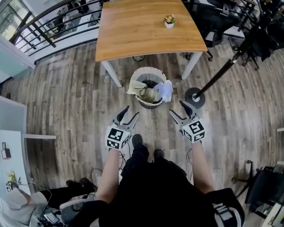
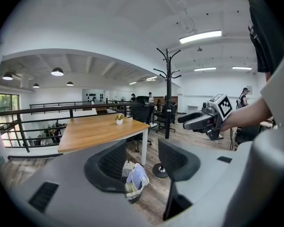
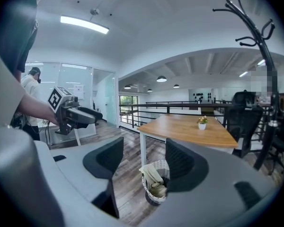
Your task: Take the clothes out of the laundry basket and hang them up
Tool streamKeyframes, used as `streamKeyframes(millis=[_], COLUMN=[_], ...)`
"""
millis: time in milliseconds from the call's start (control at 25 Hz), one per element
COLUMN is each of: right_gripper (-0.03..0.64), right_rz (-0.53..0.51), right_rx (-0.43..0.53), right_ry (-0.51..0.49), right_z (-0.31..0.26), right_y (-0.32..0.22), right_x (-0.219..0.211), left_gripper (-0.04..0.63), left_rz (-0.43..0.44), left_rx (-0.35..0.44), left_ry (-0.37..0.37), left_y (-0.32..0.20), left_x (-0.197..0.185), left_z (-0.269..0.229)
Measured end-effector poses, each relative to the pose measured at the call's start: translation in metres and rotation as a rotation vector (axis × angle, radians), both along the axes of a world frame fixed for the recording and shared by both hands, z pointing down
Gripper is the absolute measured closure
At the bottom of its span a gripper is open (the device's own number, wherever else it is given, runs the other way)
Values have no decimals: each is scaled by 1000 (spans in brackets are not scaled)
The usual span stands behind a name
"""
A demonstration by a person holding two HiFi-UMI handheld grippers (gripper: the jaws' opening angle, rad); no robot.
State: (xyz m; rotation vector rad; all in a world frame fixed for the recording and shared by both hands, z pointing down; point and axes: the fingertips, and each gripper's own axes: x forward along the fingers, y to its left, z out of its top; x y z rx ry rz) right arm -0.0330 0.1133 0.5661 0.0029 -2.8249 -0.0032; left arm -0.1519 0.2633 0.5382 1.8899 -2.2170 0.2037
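Observation:
A round white woven laundry basket stands on the wood floor by the table's near edge. A beige cloth hangs over its left rim and a light blue cloth over its right. My left gripper and right gripper hover short of the basket, one on each side, both open and empty. In the left gripper view the basket shows between the spread jaws of the left gripper. In the right gripper view the basket lies below the open right gripper.
A wooden table with a small flower pot stands beyond the basket. A black coat stand has its base just right of the basket, its pole leaning up to the right. Office chairs and a railing are farther back.

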Motion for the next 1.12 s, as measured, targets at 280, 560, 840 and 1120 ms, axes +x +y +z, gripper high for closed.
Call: streamKeyframes(millis=[280,560,840,1120], right_gripper=[341,342,342,344], right_rz=[62,128,163,171], right_rx=[-8,-16,-41,-81], right_ry=[9,27,58,79], right_z=[4,15,35,56], right_y=[-2,5,3,-19], right_x=[-53,-97,-122,-137], left_gripper=[382,382,382,382], left_rz=[35,82,114,108], left_rx=[-1,-8,-47,-101], left_ry=[20,55,86,101], left_y=[-1,-3,-11,-31], left_x=[-63,-119,-151,-168], left_z=[5,21,43,66])
